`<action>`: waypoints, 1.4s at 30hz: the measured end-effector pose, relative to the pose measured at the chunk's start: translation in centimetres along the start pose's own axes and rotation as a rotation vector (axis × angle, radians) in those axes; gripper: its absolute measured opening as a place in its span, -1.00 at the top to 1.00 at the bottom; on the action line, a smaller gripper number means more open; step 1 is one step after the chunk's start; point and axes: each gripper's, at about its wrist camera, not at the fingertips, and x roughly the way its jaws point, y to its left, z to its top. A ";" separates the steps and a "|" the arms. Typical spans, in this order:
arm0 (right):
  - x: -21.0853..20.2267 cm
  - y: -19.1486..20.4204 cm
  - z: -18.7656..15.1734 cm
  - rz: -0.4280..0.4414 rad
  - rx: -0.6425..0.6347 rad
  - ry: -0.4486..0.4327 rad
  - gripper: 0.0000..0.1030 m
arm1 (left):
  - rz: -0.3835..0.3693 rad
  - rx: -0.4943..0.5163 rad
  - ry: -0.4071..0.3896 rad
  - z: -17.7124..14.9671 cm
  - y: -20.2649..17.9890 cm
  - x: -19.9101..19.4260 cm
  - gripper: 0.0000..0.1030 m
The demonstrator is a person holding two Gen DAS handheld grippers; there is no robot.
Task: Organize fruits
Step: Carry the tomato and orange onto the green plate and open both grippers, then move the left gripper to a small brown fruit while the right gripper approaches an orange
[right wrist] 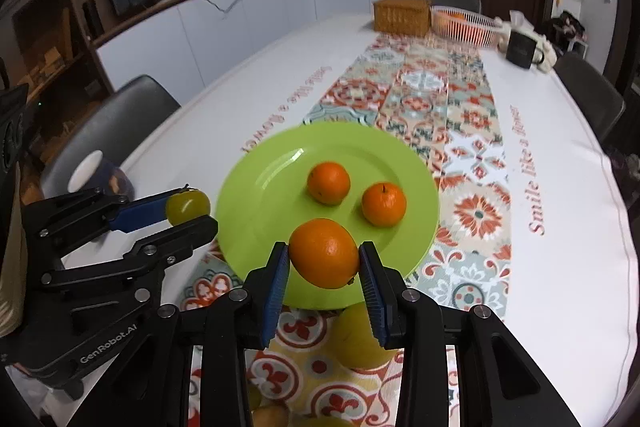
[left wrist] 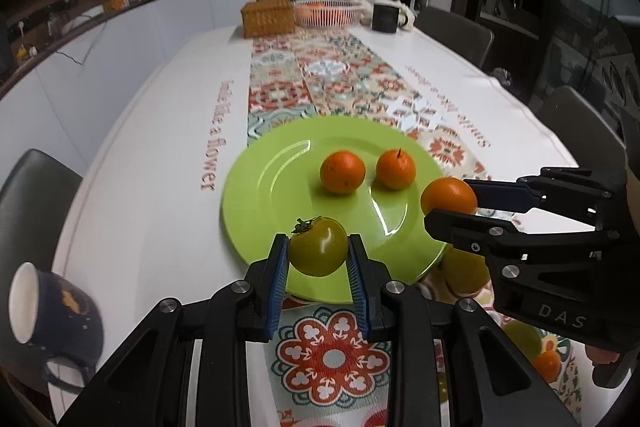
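fruits held over the green plate [left wrist: 256,187]'s near rim
left gripper [left wrist: 319,253] clamps a green tomato [left wrist: 319,247], right gripper [right wrist: 324,259] an orange [right wrist: 323,253], likely for setting down.

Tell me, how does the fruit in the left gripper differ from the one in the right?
The left gripper holds a green tomato with a dried leafy calyx on top; the right gripper holds an orange tangerine with dimpled skin. The tomato looks smooth and glossy, and somewhat smaller. Both are round, clamped between blue pads, and held over the near rim of the green plate.

Black tongs [left wrist: 318,259] with ribbed blue pads [left wrist: 280,279], silver screws, white "GenRobot.AI" lettering.
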 end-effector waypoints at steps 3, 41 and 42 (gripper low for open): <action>1.1 -0.3 -0.1 0.002 0.000 0.023 0.29 | -0.006 -0.002 0.021 -0.2 0.1 1.0 0.43; -16.9 1.8 -7.4 -0.133 -0.067 -0.309 -0.34 | 0.068 0.004 -0.210 -5.8 -5.5 -16.4 -0.54; -17.3 1.7 -7.7 -0.134 -0.070 -0.308 -0.34 | 0.064 0.009 -0.216 -6.1 -6.0 -16.7 -0.54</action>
